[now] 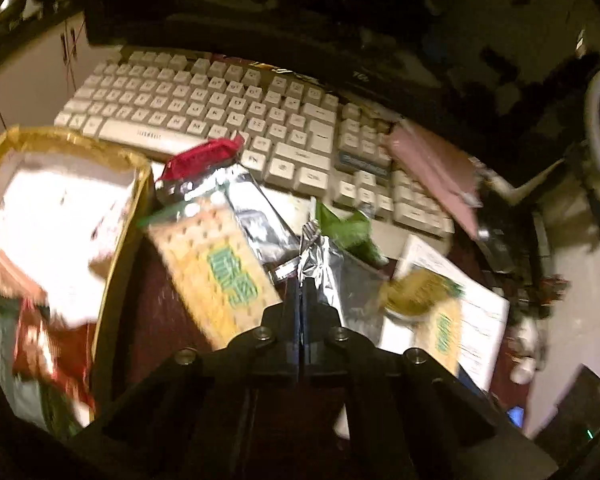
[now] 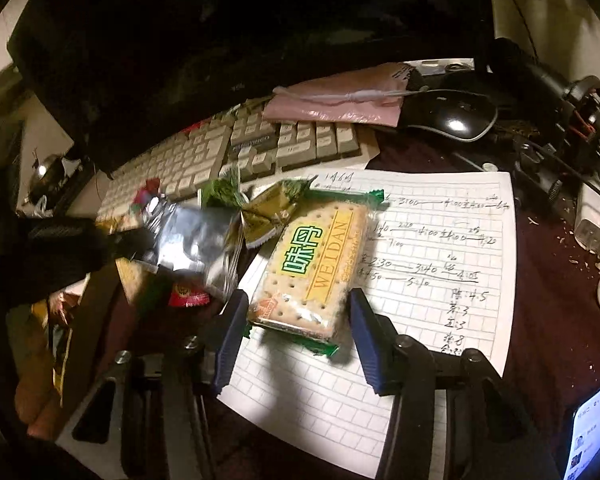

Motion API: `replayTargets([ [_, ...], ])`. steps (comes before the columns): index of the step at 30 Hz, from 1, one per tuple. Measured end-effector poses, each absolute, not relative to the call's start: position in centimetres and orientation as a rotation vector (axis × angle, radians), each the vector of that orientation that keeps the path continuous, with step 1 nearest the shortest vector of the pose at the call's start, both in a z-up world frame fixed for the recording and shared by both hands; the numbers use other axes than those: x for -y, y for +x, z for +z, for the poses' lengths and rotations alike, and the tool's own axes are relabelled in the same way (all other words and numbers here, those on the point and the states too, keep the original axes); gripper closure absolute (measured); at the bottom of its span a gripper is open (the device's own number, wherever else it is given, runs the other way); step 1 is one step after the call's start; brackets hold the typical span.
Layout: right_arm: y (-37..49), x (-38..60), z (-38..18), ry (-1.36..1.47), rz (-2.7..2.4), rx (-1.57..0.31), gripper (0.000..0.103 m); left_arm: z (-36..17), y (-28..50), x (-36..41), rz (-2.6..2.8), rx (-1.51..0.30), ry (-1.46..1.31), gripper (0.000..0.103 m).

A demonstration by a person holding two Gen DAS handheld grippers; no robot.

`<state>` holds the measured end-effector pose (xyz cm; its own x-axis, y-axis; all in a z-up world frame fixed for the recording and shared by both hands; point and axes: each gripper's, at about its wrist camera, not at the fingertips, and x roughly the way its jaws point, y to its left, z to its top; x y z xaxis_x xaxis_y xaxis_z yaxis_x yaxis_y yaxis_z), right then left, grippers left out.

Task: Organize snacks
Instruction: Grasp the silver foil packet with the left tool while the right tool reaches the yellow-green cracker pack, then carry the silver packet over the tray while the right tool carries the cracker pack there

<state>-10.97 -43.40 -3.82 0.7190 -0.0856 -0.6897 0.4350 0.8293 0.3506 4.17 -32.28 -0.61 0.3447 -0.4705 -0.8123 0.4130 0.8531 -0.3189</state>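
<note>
Left tool pinched tight on a silver foil packet, lifted beside the gold box. Right tool wide open, straddling a cracker pack lying on gridded paper, counter beneath.

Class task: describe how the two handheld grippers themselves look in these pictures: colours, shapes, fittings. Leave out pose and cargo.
The left gripper has a black body with flat, angular arms, round silver bolts on top and a thin blue strip between its fingers. The right gripper has the same black frame and bolts, with blue slab-shaped pads on its fingers. No cables, markings or sleeves show.
</note>
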Motion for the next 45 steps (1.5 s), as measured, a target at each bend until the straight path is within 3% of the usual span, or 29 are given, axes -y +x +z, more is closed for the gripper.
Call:
replayTargets([
  [10, -12.7, 45.2, -2.8, 0.593, -0.388, -0.619, 0.054, 2.1, -0.8, 25.4, -0.713, -1.068, -0.235, 0.102],
  [22, -12.6, 41.0, 2.0, 0.599, -0.237, -0.459, 0.056, 9.8, -1.6, 13.2, -0.568, -0.862, -0.344, 0.102],
  [33, -9.2, 34.3, 4.6, 0.439, -0.146, -0.426, 0.057, 7.2, 2.3, 8.5, -0.464, -0.847, -0.455, 0.102],
  [45, 0.3, 26.9, 3.2, 0.441, 0.154, -0.614, 0.057, 3.8, 7.1, 7.1, -0.339, -0.92, -0.392, 0.101],
])
